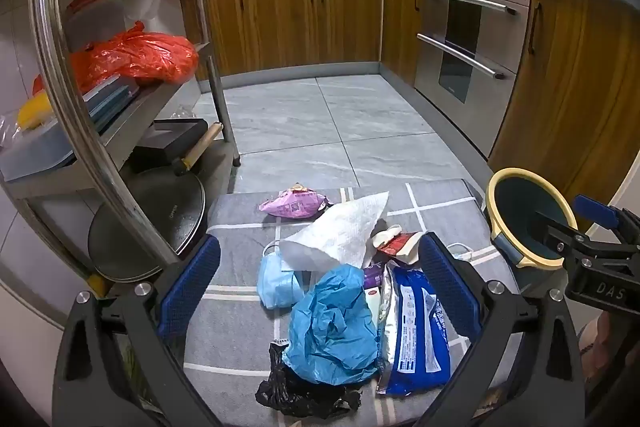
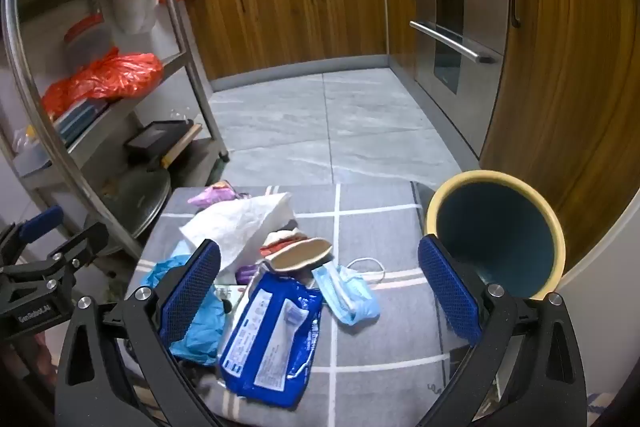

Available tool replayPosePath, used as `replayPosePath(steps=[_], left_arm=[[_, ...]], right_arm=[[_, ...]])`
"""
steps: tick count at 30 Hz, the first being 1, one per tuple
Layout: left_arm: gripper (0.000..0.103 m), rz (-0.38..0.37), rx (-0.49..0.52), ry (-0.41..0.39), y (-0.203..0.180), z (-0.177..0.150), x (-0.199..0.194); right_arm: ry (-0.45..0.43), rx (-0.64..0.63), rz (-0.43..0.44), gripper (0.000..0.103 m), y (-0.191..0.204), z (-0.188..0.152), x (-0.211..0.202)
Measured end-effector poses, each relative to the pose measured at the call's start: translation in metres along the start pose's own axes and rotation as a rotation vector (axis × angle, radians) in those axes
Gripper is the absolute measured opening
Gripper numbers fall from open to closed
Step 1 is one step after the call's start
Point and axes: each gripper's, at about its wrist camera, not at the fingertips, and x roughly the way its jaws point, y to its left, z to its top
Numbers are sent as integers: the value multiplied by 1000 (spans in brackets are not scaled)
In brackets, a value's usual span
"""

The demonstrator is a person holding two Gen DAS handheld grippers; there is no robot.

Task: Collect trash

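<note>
Both claws stand at full spread and hold nothing: the left claw [image 1: 320,291] hangs over the litter heap, and the right claw [image 2: 320,291] hangs over the same heap from the other side, with the bin just beyond its right pad. The litter lies on a grey checked tabletop [image 1: 240,347]. Taken from the left wrist view, a crumpled blue plastic bag [image 1: 332,327] sits at the heap's centre; a blue wipes packet [image 1: 416,327] touches it at 3 o'clock; a black bag [image 1: 300,391] lies partly under it at 6 o'clock; a blue face mask [image 1: 276,283] lies at 10 o'clock; a white paper towel [image 1: 340,235] at 12 o'clock; a pink wrapper [image 1: 294,205] beyond that. A second face mask [image 2: 348,291] shows in the right wrist view, beside the packet. The cream-rimmed bin [image 1: 528,219] stands at 2 o'clock of the heap, apparently empty. Judgement: collection has not begun; the step in hand is choosing a first piece. The next move calls for lowering one claw around a loose item, closing on it, and carrying it over the bin rim.
</note>
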Motion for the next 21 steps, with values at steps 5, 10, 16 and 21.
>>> replayPosePath(steps=[5,10,16,21], left_arm=[[98,-1,-1,0,0,0,0],[98,-2,0,-2,0,0,0],[98,1,0,-1,-1,-1,-1],[98,1,-1,-1,-4,-2,-2]], right_arm=[[-2,-1,1,98,0,0,0],[3,-2,-2,98,0,0,1],[6,-2,-4,98,0,0,1],[9,-1,-6,98,0,-3,2]])
